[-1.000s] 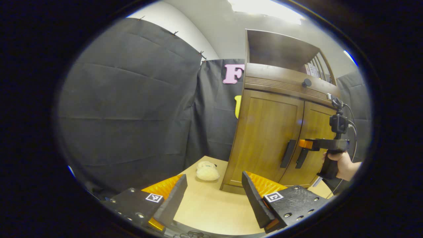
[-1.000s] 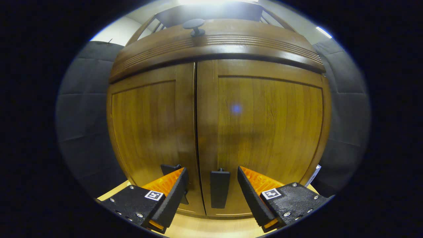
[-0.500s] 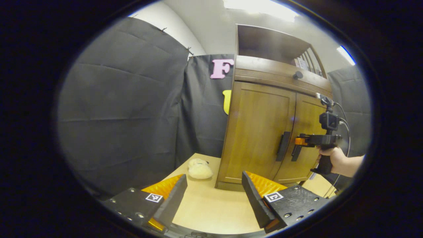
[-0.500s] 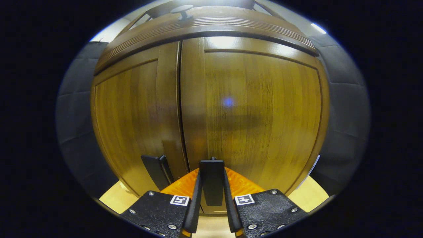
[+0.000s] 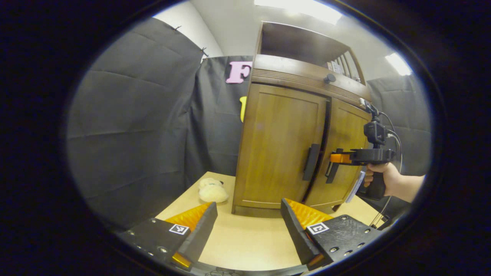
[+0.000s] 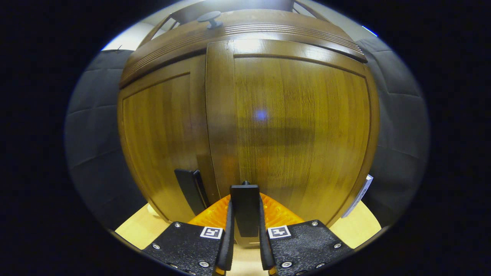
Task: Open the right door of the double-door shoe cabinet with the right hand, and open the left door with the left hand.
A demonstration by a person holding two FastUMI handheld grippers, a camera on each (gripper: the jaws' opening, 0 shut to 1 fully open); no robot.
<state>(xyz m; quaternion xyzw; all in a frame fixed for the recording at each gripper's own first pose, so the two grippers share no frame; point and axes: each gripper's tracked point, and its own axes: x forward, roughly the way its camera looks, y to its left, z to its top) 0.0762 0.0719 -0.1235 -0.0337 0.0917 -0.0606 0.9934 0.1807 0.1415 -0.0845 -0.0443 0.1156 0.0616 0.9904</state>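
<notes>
Two doors on shoe cabinet [image 5: 291,145], standing on pale surface [image 5: 245,245] toward its far side. Right door [image 6: 299,126] ajar, its free edge proud of left door [image 5: 280,145], dark gap between the two edges in left gripper view. Right tongs [image 6: 244,245] pinched narrow on right door handle [image 6: 244,214], both fingers pressed to its sides; seen from left gripper view as right tongs [image 5: 333,158] with hand [image 5: 383,178] behind. Left door handle [image 5: 310,162] just beside that gap, untouched. Left tongs [image 5: 247,230] spread wide, holding nothing, well apart from cabinet, bare surface between. Fluffy slippers [image 5: 211,190] near cabinet's left corner, apart from it.
</notes>
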